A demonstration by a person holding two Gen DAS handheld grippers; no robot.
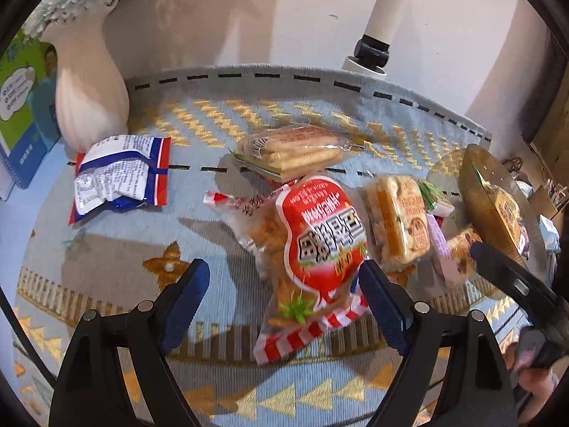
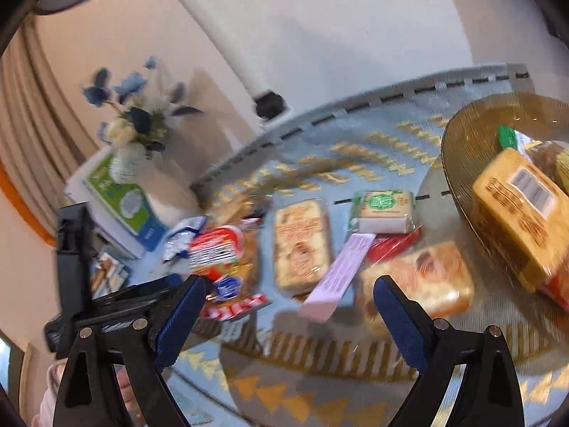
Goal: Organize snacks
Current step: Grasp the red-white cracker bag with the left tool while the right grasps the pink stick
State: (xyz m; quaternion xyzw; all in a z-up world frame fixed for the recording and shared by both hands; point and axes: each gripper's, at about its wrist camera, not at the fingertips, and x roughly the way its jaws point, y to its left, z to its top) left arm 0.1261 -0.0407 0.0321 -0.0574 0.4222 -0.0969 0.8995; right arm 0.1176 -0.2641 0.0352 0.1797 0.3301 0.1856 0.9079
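Note:
My left gripper point(image 1: 284, 284) is open above the patterned cloth, its jaws on either side of a red snack bag point(image 1: 320, 242) without touching it. Behind lie a pack of stick biscuits point(image 1: 295, 151), a blue-and-white packet point(image 1: 117, 174) and orange cake packs point(image 1: 398, 220). My right gripper point(image 2: 290, 302) is open and empty above a pink wrapper point(image 2: 341, 270), between a cake pack point(image 2: 302, 245) and another orange pack point(image 2: 423, 277). A green-labelled pack point(image 2: 384, 210) lies behind. A glass plate point(image 2: 473, 128) at the right holds a yellow-wrapped pack point(image 2: 522, 210).
A white vase point(image 1: 89, 92) with flowers and a green-and-blue box point(image 1: 21, 106) stand at the left. A white lamp pole point(image 1: 384, 7) rises at the table's back edge. The wall is close behind. The left gripper's body point(image 2: 74, 259) shows at the left of the right wrist view.

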